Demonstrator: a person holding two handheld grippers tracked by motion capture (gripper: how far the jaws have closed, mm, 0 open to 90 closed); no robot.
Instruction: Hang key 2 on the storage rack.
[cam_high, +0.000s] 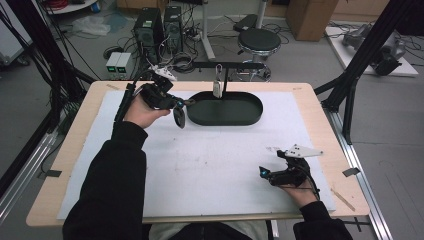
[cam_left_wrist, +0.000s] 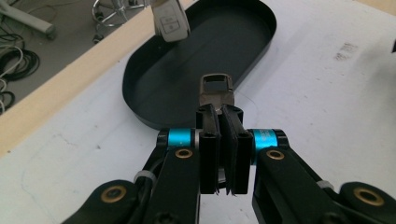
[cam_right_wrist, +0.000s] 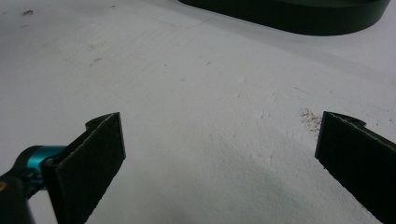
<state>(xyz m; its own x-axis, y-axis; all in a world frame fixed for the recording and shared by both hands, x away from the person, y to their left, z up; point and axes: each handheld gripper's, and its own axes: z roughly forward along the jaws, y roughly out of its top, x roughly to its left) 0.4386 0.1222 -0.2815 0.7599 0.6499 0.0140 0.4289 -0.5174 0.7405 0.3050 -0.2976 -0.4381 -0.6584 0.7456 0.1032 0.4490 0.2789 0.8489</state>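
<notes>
White sheet covers the tabletop (cam_high: 210, 165), with a dark oval tray (cam_high: 252, 116) at its far side under a rack (cam_high: 227, 65) from which a key fob (cam_high: 217, 87) hangs. Left tongs (cam_high: 181, 106) are clamped on a dark fob (cam_left_wrist: 216, 91), held off the sheet just beside the tray's near-left end. Right tongs (cam_high: 264, 172) rest low at the sheet's near-right corner, jaws spread wide with nothing between them.

Tray (cam_high: 252, 111) at table (cam_high: 70, 150) rear, key fob (cam_high: 217, 88) above.
</notes>
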